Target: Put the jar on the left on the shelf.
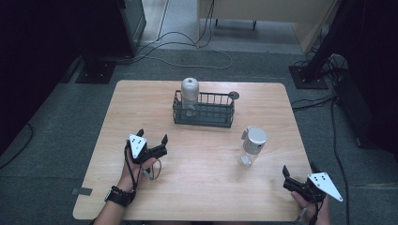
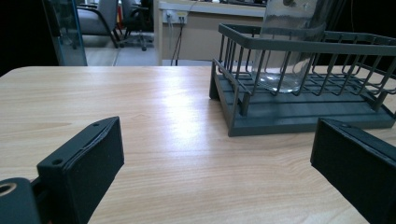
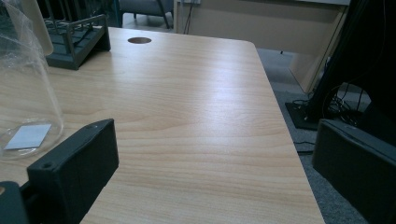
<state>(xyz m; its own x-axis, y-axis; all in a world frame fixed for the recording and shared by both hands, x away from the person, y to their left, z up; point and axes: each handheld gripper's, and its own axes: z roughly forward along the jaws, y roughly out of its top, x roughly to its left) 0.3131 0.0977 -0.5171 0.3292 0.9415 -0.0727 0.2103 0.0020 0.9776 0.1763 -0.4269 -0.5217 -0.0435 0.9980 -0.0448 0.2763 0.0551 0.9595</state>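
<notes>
Jaws of the left gripper [image 1: 152,137] and right gripper [image 1: 298,169] stand spread and empty, a clear bottle [image 1: 252,146] upright on the counter [image 1: 141,103] between them, another bottle [image 1: 189,96] in the wire basket [image 1: 204,116].

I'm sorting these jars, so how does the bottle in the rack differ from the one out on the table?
The rack bottle stands inside the dark wire rack near the table's far edge; the loose bottle stands on the bare wood to the right, nearer the right gripper. The rack bottle's cap looks rounded, the loose bottle's flat. Both are clear, upright, silver-capped and untouched by either gripper.
</notes>
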